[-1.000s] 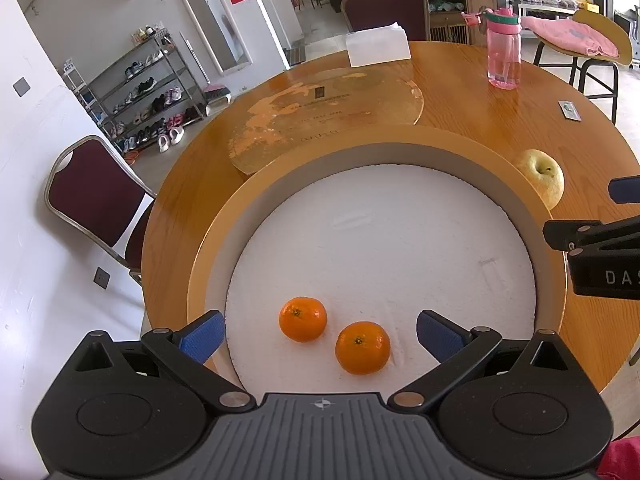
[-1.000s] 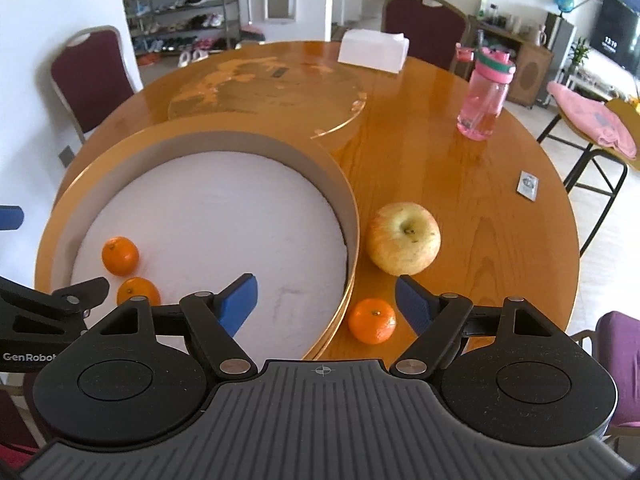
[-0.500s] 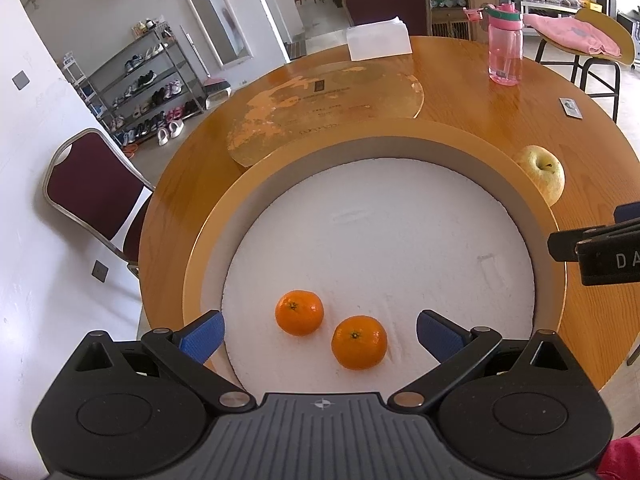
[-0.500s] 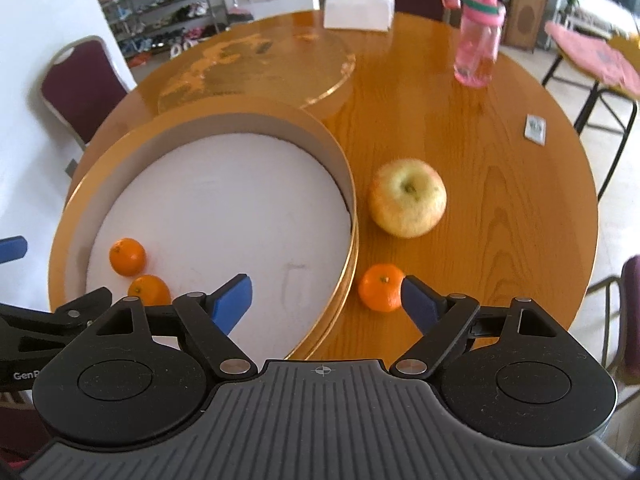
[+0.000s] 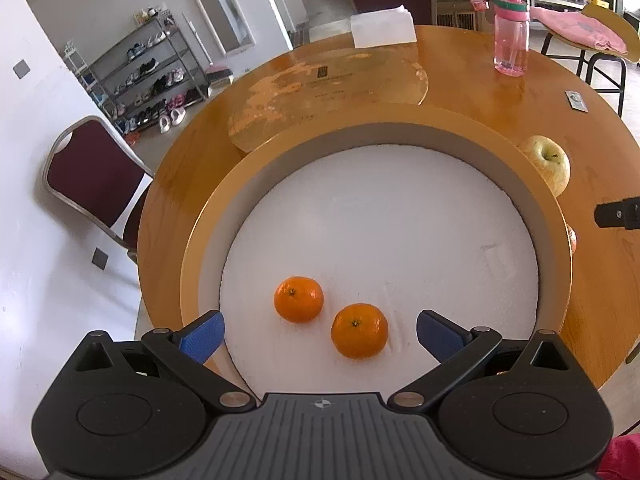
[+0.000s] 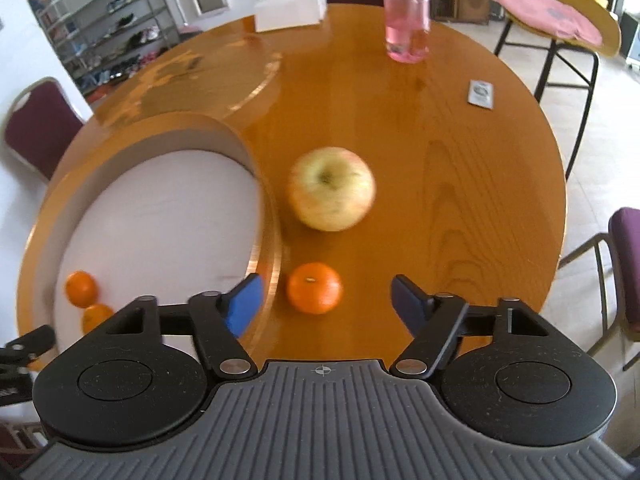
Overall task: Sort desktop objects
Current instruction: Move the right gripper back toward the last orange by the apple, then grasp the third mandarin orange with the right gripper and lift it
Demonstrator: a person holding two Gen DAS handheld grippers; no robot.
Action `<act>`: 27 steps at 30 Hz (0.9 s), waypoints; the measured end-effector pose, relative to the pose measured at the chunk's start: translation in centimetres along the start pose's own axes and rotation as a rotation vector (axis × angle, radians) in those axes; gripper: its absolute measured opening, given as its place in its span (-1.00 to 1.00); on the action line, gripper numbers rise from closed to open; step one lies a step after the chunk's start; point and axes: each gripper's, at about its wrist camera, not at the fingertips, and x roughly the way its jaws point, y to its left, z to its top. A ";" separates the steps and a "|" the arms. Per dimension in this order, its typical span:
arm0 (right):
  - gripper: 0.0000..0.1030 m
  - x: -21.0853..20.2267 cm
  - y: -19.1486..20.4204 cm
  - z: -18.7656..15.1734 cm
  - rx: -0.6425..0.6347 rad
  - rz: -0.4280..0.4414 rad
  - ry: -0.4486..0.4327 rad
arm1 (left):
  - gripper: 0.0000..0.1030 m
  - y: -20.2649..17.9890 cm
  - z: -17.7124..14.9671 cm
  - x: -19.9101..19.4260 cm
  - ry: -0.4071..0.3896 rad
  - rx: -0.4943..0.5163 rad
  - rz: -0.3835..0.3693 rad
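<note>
We are swinging our right gripper (image 6: pixel 326 304) rightward around the loose tangerine (image 6: pixel 315 288), its jaws narrowing yet untouching, readying a lift into the tray (image 6: pixel 276 248), while our left gripper (image 5: pixel 319 334) is waiting open.

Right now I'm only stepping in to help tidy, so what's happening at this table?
A person with a tool in each hand is sorting fruit into the round tray. Two tangerines already lie in it, in front of the open left tool. The right tool has just been closing around a third tangerine on the table beside the tray, not yet gripping it. The apple sits untouched.
</note>
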 end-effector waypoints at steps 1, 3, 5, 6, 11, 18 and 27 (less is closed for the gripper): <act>0.25 0.4 -0.3 -0.1 -0.004 0.012 0.007 | 0.99 0.0 0.0 0.1 0.001 0.000 0.001; 0.10 1.4 -0.6 -0.2 -0.023 0.050 0.023 | 0.99 -0.2 0.0 0.1 0.003 0.001 0.004; 0.08 2.5 -0.6 -0.4 -0.050 0.084 0.040 | 0.99 -0.3 0.0 0.1 0.006 0.003 0.010; 0.08 3.1 -0.5 -0.4 -0.068 0.099 0.047 | 0.99 -0.3 0.0 0.1 0.009 0.002 0.014; 0.08 5.7 0.3 -0.7 -0.165 0.107 0.078 | 0.99 -0.3 0.0 0.3 0.028 -0.008 0.040; 0.06 7.6 0.5 -0.5 -0.242 0.108 0.110 | 0.99 -0.4 0.1 0.5 0.050 -0.020 0.061; 0.06 7.8 0.2 0.0 -0.355 0.121 0.144 | 0.99 -0.6 0.3 0.7 0.061 -0.031 0.070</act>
